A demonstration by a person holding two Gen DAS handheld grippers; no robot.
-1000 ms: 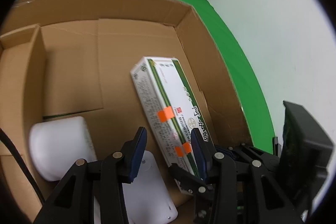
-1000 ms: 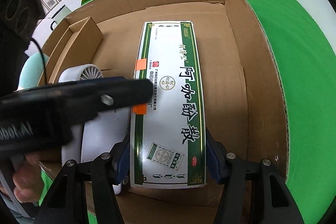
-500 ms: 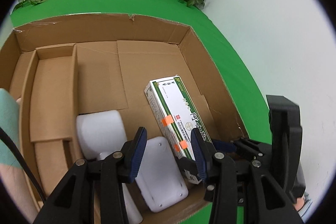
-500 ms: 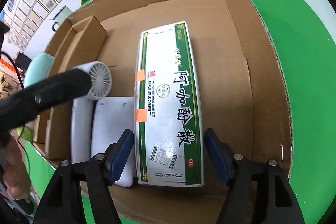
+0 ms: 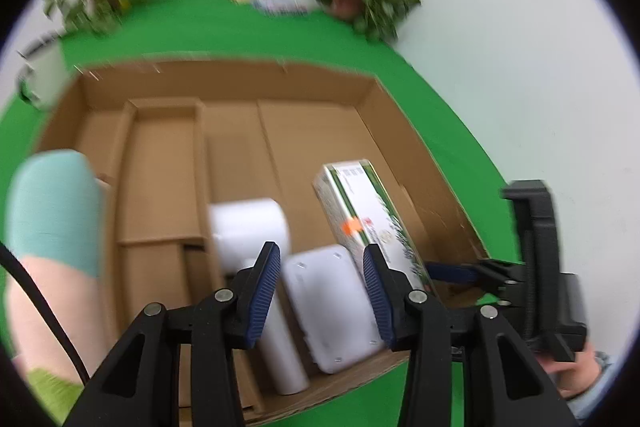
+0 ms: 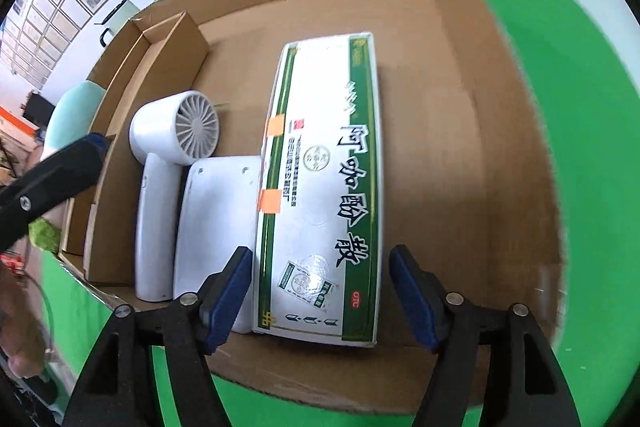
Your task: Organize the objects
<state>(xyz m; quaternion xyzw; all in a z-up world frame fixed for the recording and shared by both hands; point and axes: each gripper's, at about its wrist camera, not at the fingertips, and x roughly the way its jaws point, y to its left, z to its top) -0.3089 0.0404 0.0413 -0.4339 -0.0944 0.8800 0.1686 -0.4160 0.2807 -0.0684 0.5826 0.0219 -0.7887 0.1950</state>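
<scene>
A green-and-white medicine box (image 6: pixel 324 195) lies flat in the open cardboard box (image 6: pixel 480 131); it also shows in the left wrist view (image 5: pixel 368 215). Beside it on the left lie a flat white case (image 6: pixel 216 223) and a white handheld fan (image 6: pixel 172 155), both also in the left wrist view, the case (image 5: pixel 332 307) and the fan (image 5: pixel 256 251). My right gripper (image 6: pixel 320 299) is open above the near end of the medicine box, its pads apart from it. My left gripper (image 5: pixel 320 291) is open and empty above the box's near edge.
A narrow cardboard divider compartment (image 5: pixel 160 179) runs along the box's left side. The box sits on a green table (image 6: pixel 580 107). Potted plants (image 5: pixel 360 3) and small packets (image 5: pixel 276 3) stand at the table's far edge. A person's arm in a teal sleeve (image 5: pixel 56 203) is at the left.
Both grippers have pulled back and up from the box. The right gripper has let go of the medicine box, which now lies flat beside the white case.
</scene>
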